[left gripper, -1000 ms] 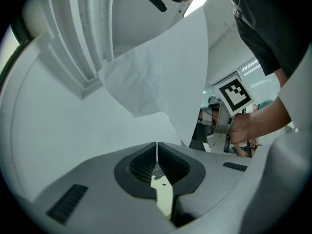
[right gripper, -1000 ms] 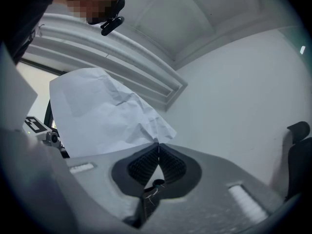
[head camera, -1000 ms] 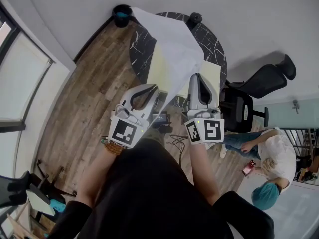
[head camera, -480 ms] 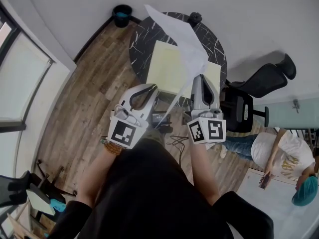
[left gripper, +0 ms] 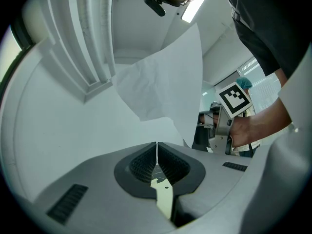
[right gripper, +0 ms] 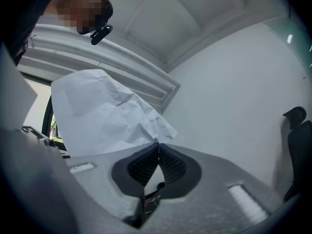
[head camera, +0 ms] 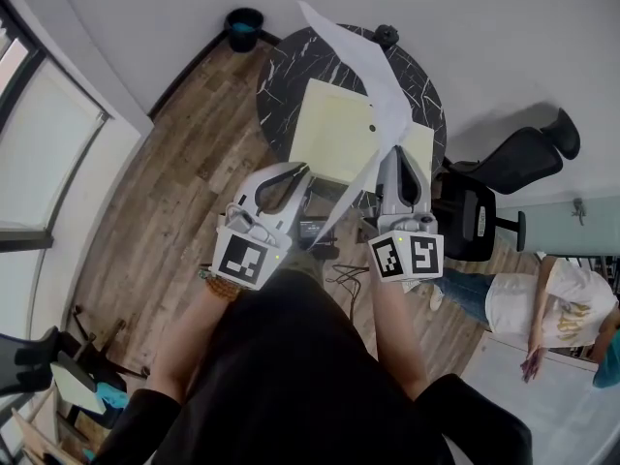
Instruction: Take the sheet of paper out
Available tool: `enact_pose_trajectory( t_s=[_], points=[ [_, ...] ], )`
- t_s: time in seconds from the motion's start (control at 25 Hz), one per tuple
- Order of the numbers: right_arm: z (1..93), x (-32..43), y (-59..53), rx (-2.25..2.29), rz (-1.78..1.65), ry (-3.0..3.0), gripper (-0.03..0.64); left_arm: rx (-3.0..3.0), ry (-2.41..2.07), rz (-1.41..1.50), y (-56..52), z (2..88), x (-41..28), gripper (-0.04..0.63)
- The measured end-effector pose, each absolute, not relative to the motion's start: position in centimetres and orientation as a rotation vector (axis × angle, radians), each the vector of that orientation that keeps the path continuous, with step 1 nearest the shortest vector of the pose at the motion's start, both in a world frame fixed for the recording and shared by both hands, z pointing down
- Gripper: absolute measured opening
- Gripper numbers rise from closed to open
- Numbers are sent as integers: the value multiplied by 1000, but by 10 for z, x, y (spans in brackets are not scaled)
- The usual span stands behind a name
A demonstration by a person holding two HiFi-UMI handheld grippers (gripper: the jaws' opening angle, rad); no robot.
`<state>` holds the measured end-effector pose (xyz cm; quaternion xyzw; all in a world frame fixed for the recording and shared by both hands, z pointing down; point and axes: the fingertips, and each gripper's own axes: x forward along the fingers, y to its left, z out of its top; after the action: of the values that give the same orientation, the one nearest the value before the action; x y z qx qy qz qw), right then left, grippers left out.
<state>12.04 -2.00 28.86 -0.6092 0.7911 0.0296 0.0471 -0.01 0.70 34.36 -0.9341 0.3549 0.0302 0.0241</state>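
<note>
Main worry here: the whole sheet of paper (head camera: 358, 56) hangs off one small pinch. The right gripper (head camera: 397, 153) has its jaws clamped on just an edge of it, so a quick swing or a snag could tear it right at the pinch, or let it slide out and flutter to the floor. The left gripper (head camera: 291, 174) isn't helping. Its jaws are pressed together with nothing between them, and it sits just beside the sheet's lower edge. The paper is up in the air over the round black marble tabletop (head camera: 281, 66), and it looks lifted clear of the pale yellow folder-like thing (head camera: 334, 134) lying there, so I'd say the taking-out part is basically done. The sheet itself is plain white and big and floppy. It's creased and crumpled near where the jaws bite, and smoother further out. From the head view it's nearly edge-on.
</note>
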Motion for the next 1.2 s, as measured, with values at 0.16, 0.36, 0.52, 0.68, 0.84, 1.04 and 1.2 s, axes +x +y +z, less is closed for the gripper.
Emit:
enact_pose_trajectory(
  t_s=[0.16,0.36,0.52,0.68,0.84,1.04,1.2],
  points=[
    [290,124,-18,-1847,62,2405,-2,-2879,1101,112,9,340,0,15],
    [293,129,-20,-1857,46,2396,-2,-2875,1100,112,9,340,1,15],
    [296,132,-21,-1864,31,2389,-2,-2874,1102,114,10,340,1,15],
    [298,136,-22,-1877,37,2389,-2,-2877,1102,110,9,342,5,15],
    [301,140,-19,-1891,38,2387,-2,-2884,1102,112,11,343,6,15],
    [304,145,-17,-1901,41,2395,-3,-2888,1096,101,14,344,11,15],
    [308,149,-17,-1898,32,2400,-3,-2889,1094,93,16,347,14,15]
  ],
)
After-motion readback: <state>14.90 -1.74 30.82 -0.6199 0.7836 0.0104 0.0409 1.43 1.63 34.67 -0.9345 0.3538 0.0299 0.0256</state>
